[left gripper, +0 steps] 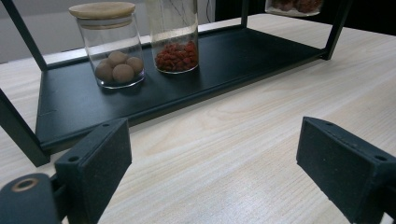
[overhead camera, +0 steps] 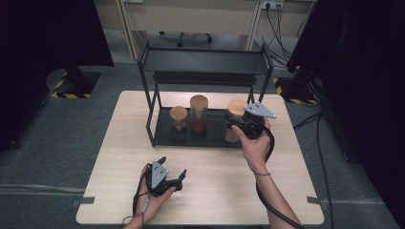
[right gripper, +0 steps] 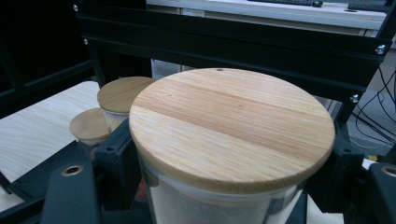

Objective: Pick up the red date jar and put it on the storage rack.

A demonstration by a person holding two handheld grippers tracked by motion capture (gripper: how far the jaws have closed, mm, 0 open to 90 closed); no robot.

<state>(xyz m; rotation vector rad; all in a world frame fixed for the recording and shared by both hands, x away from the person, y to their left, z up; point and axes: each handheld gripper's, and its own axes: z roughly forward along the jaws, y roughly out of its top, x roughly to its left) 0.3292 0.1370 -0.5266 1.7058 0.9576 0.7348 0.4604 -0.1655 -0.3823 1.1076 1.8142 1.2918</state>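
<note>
Right tongs (overhead camera: 237, 125) pinching the jar (right gripper: 232, 140) could knock the rack's (overhead camera: 205, 61) upper shelf; left tongs (overhead camera: 173, 172) spread, idle

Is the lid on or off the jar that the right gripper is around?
On. The round wooden lid sits flat on the glass jar, covering its mouth, with the right gripper jaws standing either side just below it.

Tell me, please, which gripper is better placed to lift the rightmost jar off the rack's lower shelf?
The right. The right gripper already has its jaws on both sides of the rightmost jar, just under its wooden lid. The left gripper rests open over the table, well short of the rack.
</note>
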